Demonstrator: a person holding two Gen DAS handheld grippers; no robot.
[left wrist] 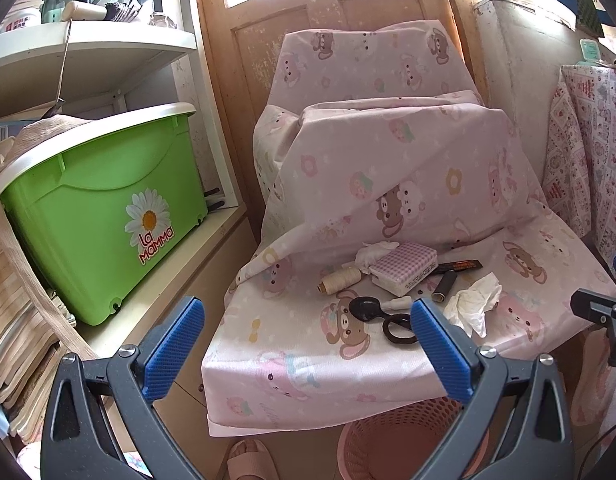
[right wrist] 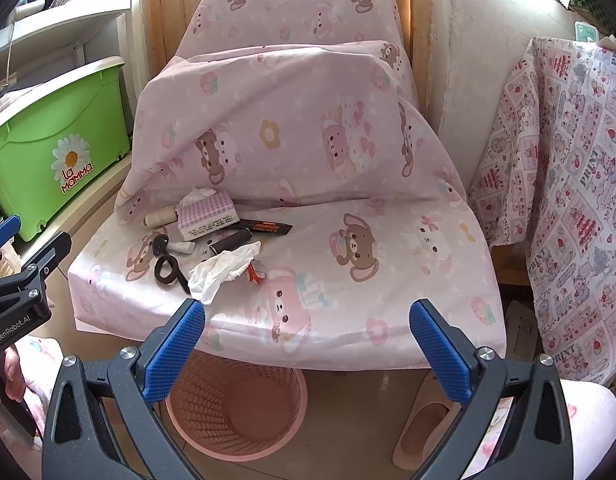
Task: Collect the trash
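A crumpled white tissue lies on the seat of a chair draped in a pink bear-print sheet. A second wad of tissue sticks out of a pink checked tissue pack. A small orange scrap peeks from under the front tissue. A pink mesh bin stands on the floor under the seat's front edge. My left gripper and right gripper both hang open and empty in front of the seat.
On the seat also lie a thread spool, a black hair tie, a black spoon-like tool, a dark lighter and a black wrapper. A green storage box sits left; a print-covered table right. Slippers rest on the floor.
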